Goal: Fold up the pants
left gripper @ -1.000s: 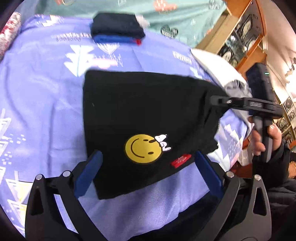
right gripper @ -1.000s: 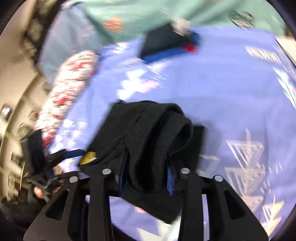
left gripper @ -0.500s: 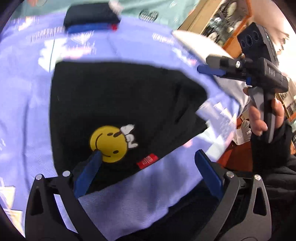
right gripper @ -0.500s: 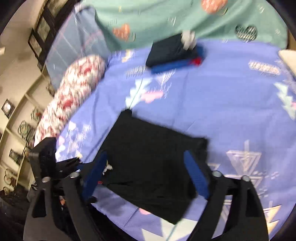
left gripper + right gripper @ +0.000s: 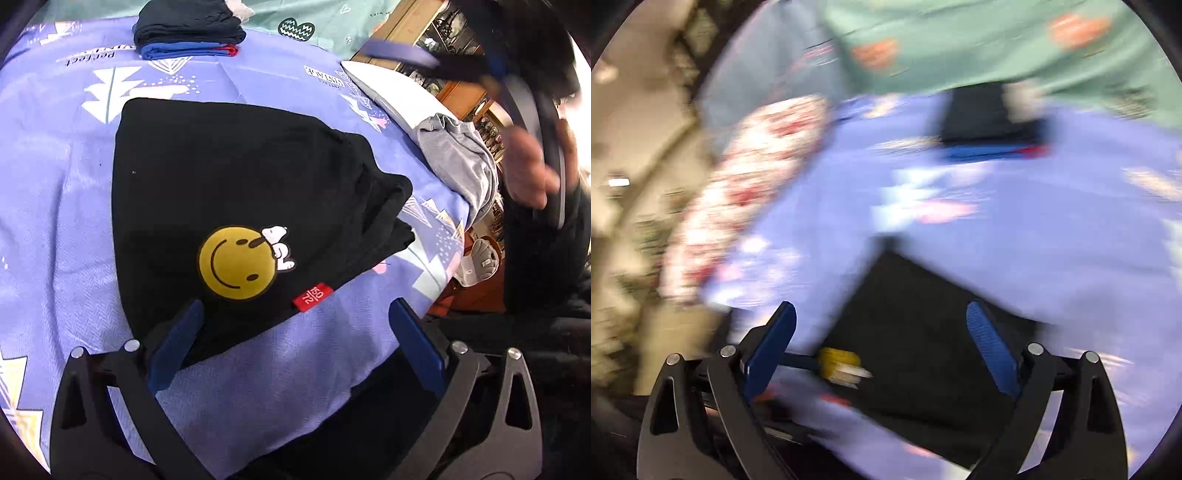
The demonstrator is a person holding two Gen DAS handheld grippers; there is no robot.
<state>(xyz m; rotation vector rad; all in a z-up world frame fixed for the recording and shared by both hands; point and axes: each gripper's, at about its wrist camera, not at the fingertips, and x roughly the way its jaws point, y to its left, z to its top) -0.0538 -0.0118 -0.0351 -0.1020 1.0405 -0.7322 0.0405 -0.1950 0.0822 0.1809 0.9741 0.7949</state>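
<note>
The black pants (image 5: 236, 206) are lying folded flat on the purple patterned bedsheet (image 5: 55, 221), smiley print (image 5: 238, 262) facing up — nothing is gripping them. The left gripper (image 5: 295, 343) is hovering at their near edge with its jaws spread wide and empty, while the right gripper (image 5: 882, 339) — blurred — is likewise gaping wide, holding nothing. A folded dark stack (image 5: 188, 31) is sitting well apart at the sheet's far edge.

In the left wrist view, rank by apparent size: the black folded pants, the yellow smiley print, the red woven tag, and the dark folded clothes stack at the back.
1. Black folded pants
2. Dark folded clothes stack, though it lies farther away, so it may really be bigger than it looks
3. Yellow smiley print
4. Red woven tag
</note>
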